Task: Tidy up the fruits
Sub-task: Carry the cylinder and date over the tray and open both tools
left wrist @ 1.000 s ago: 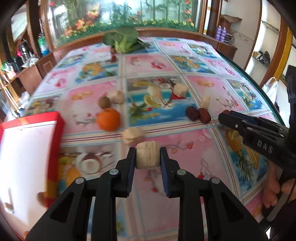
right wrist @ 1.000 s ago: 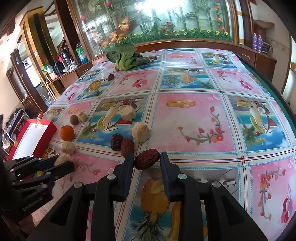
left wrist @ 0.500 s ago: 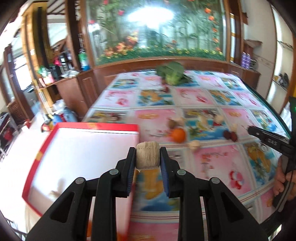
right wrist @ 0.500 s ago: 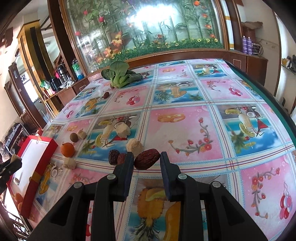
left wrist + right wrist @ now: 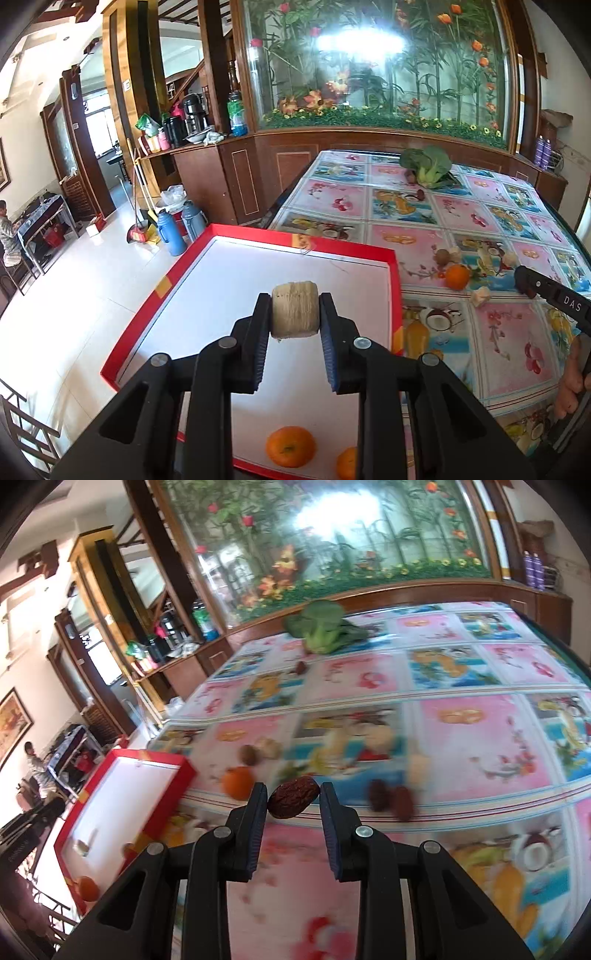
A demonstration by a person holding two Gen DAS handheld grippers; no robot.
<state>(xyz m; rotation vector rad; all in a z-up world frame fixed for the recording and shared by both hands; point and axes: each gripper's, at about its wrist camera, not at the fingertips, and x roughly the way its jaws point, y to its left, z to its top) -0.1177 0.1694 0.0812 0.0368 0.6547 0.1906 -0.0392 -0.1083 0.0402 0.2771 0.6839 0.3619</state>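
Red cardboard walls are framing the white-floored box (image 5: 394, 295) over which the left gripper (image 5: 294, 314) is being held, its jaws closed firmly against the two flat sides of a pale, fibrous cut chunk of fruit (image 5: 294, 314); what kind of fruit cannot be told. Below those jaws, two oranges (image 5: 291, 451) are already lying on the box floor, so the sorting is judged to be partly done. Beyond and to the right of the jaws, a loose orange (image 5: 457, 277), a brown kiwi-like fruit (image 5: 442, 256) and more pale chunks (image 5: 479, 295) are still lying on the fruit-patterned tablecloth (image 5: 509, 343). The right gripper (image 5: 293, 803) is being held above that cloth, its jaws pinched on a wrinkled red date (image 5: 293, 803) caught end to end, and two further dates (image 5: 391, 800) are lying just right of the jaws. Only the left wrist view is showing the box floor clearly enough for the oranges to be counted. Only the right wrist view is showing the gripped date, though much of its picture is blurred. A leafy green vegetable (image 5: 325, 627) is lying far beyond both jaws.
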